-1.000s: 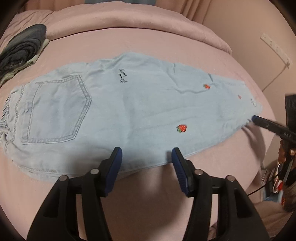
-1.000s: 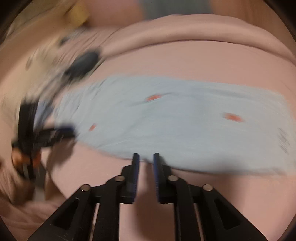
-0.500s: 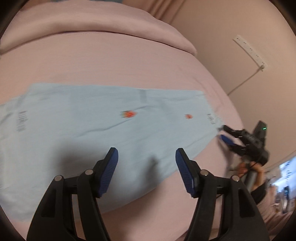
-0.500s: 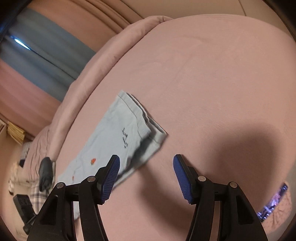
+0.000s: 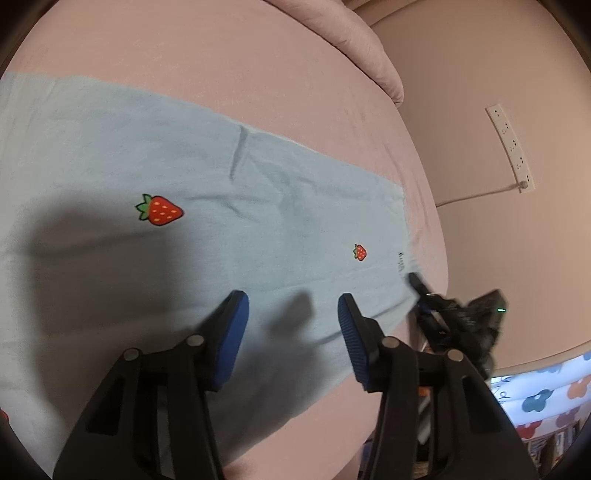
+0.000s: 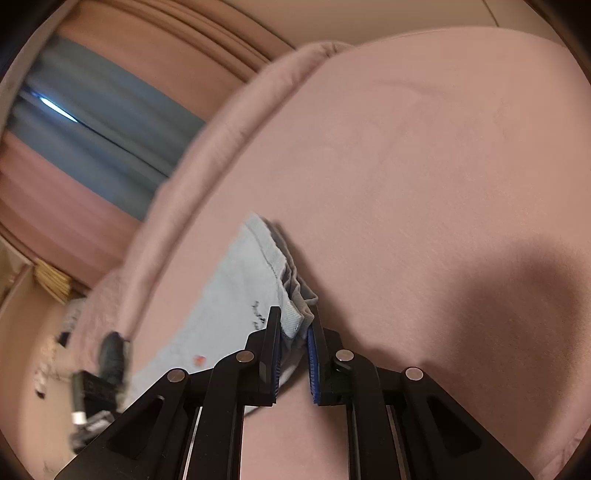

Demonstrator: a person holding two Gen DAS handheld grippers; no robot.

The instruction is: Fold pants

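Over bed (image 5: 258, 74) | left gripper (image 5: 291, 314) fingers wide above pants (image 5: 184, 166) | right gripper (image 6: 293, 328) fingers pinching pants hem (image 6: 291, 317)

Spread left tongs (image 5: 291, 317) over pants (image 5: 155, 177)

A home bedroom: a bed (image 5: 295, 74) under a pink sheet with a rolled pink duvet (image 5: 354, 33), pink and blue curtains (image 6: 92, 122), and a white power strip (image 5: 511, 144) on the wall
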